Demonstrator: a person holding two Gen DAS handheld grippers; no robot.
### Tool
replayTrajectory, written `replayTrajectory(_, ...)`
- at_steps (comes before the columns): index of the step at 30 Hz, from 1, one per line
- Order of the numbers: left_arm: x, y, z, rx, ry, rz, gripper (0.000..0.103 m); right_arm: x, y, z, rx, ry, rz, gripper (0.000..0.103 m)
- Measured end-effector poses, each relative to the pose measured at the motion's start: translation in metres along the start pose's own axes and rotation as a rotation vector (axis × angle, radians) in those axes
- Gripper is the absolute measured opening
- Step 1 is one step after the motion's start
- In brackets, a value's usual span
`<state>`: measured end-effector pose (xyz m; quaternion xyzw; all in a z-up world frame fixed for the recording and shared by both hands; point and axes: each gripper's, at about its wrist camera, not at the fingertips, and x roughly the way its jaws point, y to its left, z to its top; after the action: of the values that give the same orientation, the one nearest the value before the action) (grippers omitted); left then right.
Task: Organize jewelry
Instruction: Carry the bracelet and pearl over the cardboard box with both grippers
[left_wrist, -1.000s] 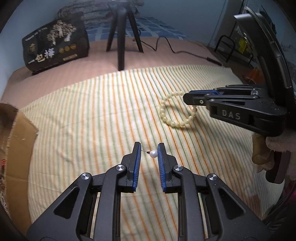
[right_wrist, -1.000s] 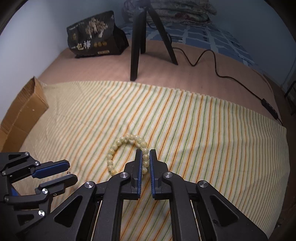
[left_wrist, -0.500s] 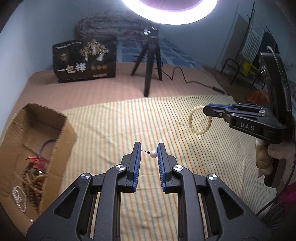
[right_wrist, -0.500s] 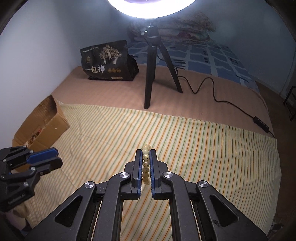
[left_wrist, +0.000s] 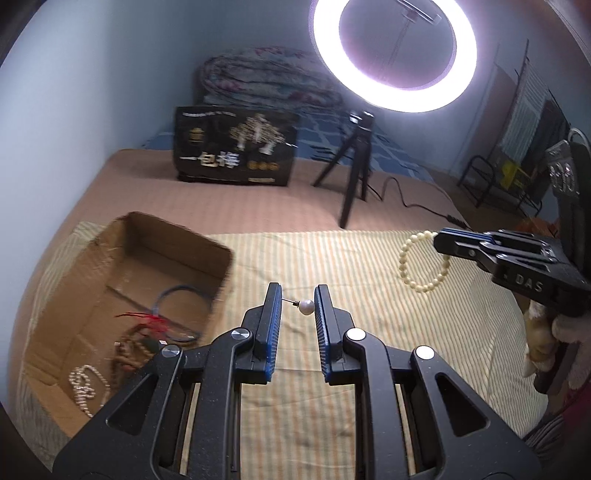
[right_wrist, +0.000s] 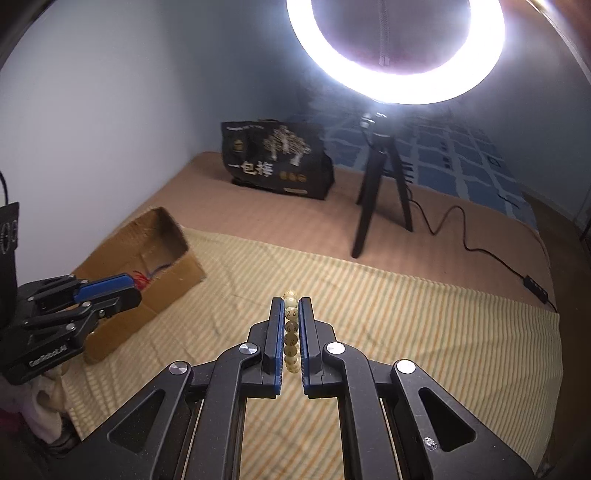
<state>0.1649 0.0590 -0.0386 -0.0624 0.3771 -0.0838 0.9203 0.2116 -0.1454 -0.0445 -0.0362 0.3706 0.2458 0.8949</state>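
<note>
Pearl earring (left_wrist: 305, 307) — a single white pearl on a thin pin, pinched crosswise between the blue pads of the left gripper (left_wrist: 297, 308) at the centre of the left wrist view, lifted clear of the striped cloth (left_wrist: 343, 258); the jaws were closed only as far as the pearl and pin allowed.

Bead bracelet (left_wrist: 421, 260) — a loop of cream beads, hanging at centre right of the left wrist view from the tips of the right gripper (left_wrist: 441, 240). In the right wrist view the same bracelet (right_wrist: 291, 332) stood edge-on, clamped between that gripper's (right_wrist: 291, 306) nearly closed jaws at centre frame.

Cardboard box (left_wrist: 218, 258) — open-topped, at lower left of the left wrist view, resting on the striped cloth. It held a pearl strand (left_wrist: 83, 384), a dark wooden bead string (left_wrist: 127, 347) with a red tassel (left_wrist: 142, 316), and a blue cord loop (left_wrist: 177, 295).

Background, upper frame: a black bag (left_wrist: 236, 147) with gold tree print and Chinese characters, a small black tripod (left_wrist: 354, 162), a lit ring light (left_wrist: 393, 55), and a folded quilt (left_wrist: 266, 77) behind the bag.
</note>
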Motion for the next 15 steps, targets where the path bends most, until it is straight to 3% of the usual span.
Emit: replayTrajectory(15,-0.022,0.078,0.019,-0.094,-0.052,0.085,0.017,0.021,0.066,0.03,-0.039,-0.041,0.079,0.006)
